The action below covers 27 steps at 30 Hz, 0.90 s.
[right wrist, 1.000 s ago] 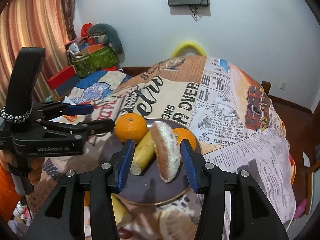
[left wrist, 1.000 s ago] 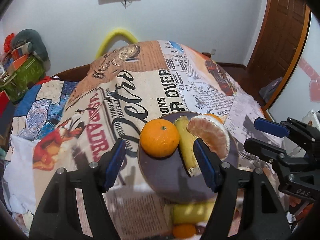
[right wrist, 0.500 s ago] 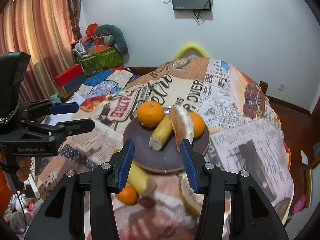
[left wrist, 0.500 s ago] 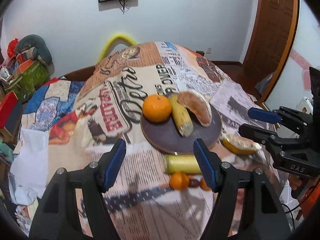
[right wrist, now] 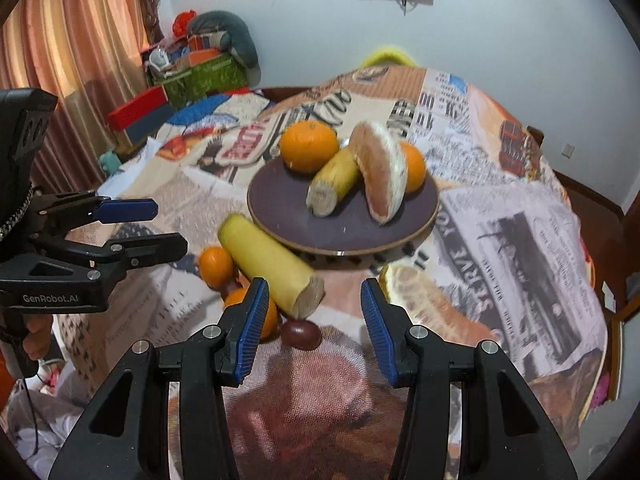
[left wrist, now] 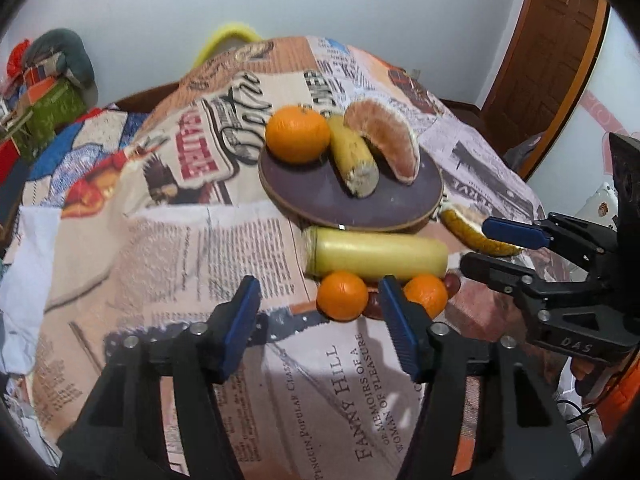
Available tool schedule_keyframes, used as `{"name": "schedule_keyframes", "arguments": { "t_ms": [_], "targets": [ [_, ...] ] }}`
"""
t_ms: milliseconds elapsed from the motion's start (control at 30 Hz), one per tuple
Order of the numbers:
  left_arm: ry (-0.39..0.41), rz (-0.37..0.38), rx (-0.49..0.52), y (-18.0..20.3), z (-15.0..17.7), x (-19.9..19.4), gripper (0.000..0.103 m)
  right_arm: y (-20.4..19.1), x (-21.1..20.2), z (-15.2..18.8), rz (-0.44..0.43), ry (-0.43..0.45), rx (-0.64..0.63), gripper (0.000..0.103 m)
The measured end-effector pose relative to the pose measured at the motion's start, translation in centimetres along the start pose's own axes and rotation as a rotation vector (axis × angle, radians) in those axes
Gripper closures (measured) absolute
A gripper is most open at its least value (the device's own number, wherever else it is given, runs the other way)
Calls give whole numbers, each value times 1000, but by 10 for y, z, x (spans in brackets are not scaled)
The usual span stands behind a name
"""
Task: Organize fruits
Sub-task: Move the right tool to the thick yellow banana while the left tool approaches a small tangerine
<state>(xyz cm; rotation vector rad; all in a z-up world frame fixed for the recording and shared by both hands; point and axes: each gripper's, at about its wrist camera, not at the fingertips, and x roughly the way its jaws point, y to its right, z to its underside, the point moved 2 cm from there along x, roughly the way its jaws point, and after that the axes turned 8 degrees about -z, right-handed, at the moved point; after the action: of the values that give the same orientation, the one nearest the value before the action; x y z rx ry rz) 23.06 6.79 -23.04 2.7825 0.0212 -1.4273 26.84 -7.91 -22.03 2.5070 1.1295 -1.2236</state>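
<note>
A dark round plate (left wrist: 320, 194) (right wrist: 280, 216) holds an orange (left wrist: 297, 139) (right wrist: 308, 145), a banana piece (left wrist: 352, 156) (right wrist: 334, 182) and a peeled citrus wedge (left wrist: 386, 144) (right wrist: 380, 168); a second orange (right wrist: 414, 166) sits behind the wedge. On the cloth in front lie a long banana piece (left wrist: 376, 256) (right wrist: 268, 264), two small oranges (left wrist: 343, 295) (left wrist: 426, 293), a dark date (right wrist: 301, 334) and another wedge (left wrist: 466, 226) (right wrist: 404, 284). My left gripper (left wrist: 320, 324) (right wrist: 160, 226) is open and empty, near the small oranges. My right gripper (right wrist: 314, 330) (left wrist: 476, 244) is open and empty, above the date.
The table (left wrist: 200, 260) wears a newspaper-print cloth. A yellow chair back (left wrist: 228, 36) stands behind it. Boxes and bags (right wrist: 192, 68) pile up at the back left by a curtain. A wooden door (left wrist: 548, 52) is at the right.
Both grippers have drawn back from the plate toward the table's near side. The fruits on the cloth in front of the plate have come into view. Both stay open.
</note>
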Motion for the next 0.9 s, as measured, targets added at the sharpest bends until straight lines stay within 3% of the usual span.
{"name": "schedule_keyframes", "arguments": {
  "t_ms": [67, 133, 533, 633, 800, 900],
  "targets": [
    [-20, 12, 3, 1, 3, 8, 57, 0, 8, 2, 3, -17, -1, 58],
    [-34, 23, 4, 2, 5, 15, 60, 2, 15, 3, -7, -32, 3, 58],
    [-57, 55, 20, 12, 6, 35, 60, 1, 32, -2, -69, -47, -10, 55],
    [-61, 83, 7, 12, 6, 37, 69, 1, 35, -4, -91, -52, -5, 55],
    [-50, 65, 14, 12, 7, 34, 69, 9, 40, -4, -170, -77, 48, 56],
    [-39, 47, 11, 7, 9, 28, 69, 11, 40, -3, -218, -87, 71, 62]
  ]
}}
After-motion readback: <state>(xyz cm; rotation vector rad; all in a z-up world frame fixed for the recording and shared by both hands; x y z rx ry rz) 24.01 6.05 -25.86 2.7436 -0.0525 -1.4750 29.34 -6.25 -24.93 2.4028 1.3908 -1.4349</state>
